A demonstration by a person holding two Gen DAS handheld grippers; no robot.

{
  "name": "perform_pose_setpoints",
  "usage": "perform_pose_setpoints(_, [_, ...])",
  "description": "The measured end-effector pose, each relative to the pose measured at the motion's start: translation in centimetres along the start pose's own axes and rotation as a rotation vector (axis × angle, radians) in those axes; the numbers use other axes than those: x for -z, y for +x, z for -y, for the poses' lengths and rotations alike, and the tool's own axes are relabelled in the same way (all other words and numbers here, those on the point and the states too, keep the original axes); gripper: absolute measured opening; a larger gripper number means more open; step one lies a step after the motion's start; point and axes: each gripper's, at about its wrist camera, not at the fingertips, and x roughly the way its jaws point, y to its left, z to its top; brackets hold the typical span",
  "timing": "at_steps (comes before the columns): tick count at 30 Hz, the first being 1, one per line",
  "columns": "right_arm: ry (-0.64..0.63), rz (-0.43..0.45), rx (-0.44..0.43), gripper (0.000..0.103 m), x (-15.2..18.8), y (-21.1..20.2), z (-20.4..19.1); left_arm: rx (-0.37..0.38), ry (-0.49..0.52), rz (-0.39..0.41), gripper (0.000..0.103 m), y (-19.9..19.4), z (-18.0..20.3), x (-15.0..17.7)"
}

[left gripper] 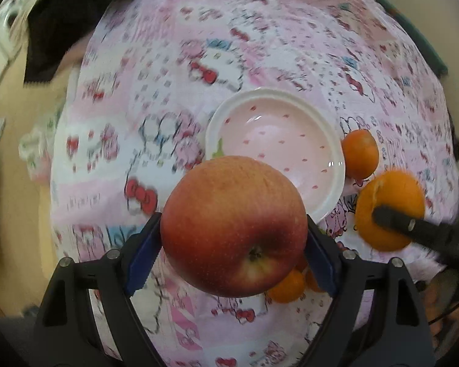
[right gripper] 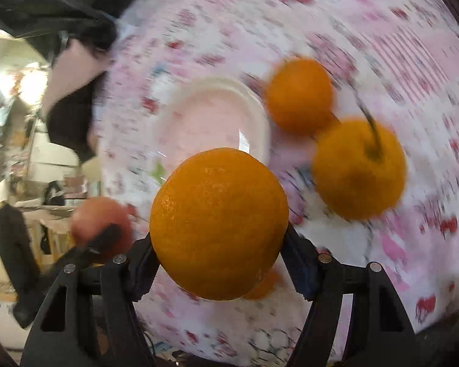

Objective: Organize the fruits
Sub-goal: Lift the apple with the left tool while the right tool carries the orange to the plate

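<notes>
Red apple [left gripper: 234,229] is pinched in the left gripper [left gripper: 234,238] fingers, an orange [right gripper: 218,223] in the right gripper [right gripper: 220,244] fingers, both held above the surface near the empty bowl [left gripper: 327,140]. Transport appears underway; lowering into the bowl and release seem called for next.

The apple [left gripper: 234,226] sits between the fingers of the left gripper [left gripper: 233,246], above the tablecloth [left gripper: 168,61] and just in front of the bowl [left gripper: 278,143]. To the bowl's right lies a small mandarin [left gripper: 360,153]; nearer and further right, the orange [right gripper: 218,223] sits between the fingers of the right gripper [right gripper: 220,257]. Seen from the right wrist, a stemmed mandarin [right gripper: 359,169] lies right of the held orange, touching the small one behind it. Another mandarin [left gripper: 287,286] lies under the apple.
</notes>
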Motion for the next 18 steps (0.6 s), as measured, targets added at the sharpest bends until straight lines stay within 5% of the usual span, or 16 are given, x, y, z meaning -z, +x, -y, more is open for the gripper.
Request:
perform_pose_setpoints(12, [0.062,-0.078,0.001,0.074,-8.9,7.8,-1.5,0.014,0.179,-0.044,0.083,6.7,3.5,-5.9])
perform_pose_setpoints(18, [0.128,-0.107,0.009,0.075,-11.1,10.2,-1.0,0.007,0.164,-0.051,0.083,9.0,3.0,-8.3])
